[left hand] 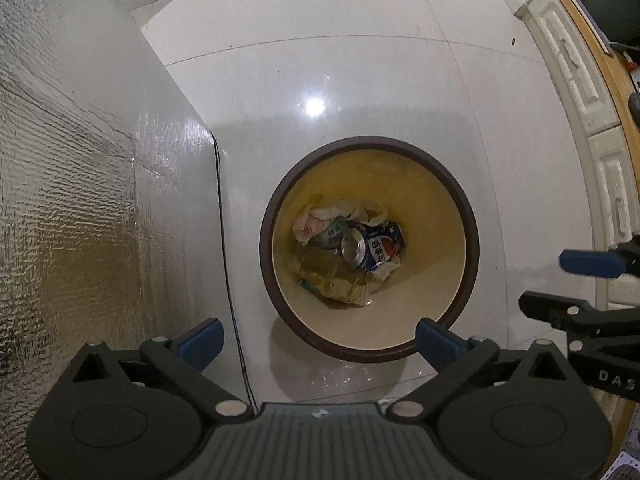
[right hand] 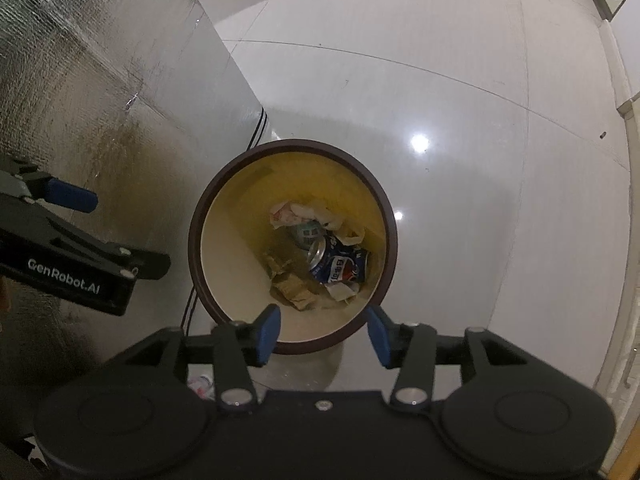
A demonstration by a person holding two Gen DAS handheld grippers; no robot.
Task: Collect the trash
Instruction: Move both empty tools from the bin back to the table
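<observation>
Now our left gripper (left hand: 318,342) and right gripper (right hand: 323,336) hang spread and empty above the bin (left hand: 460,200), where dipping lower could tip it

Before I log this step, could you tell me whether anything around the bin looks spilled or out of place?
Mostly tidy: the blue can, crumpled paper and cardboard all lie inside the bin. One oddity: a small scrap lies on the floor beside the bin's base, outside it.

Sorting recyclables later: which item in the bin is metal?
The blue can, lying on its side atop the pile, silver top showing. The rest are crumpled white wrappers and brown cardboard.
</observation>
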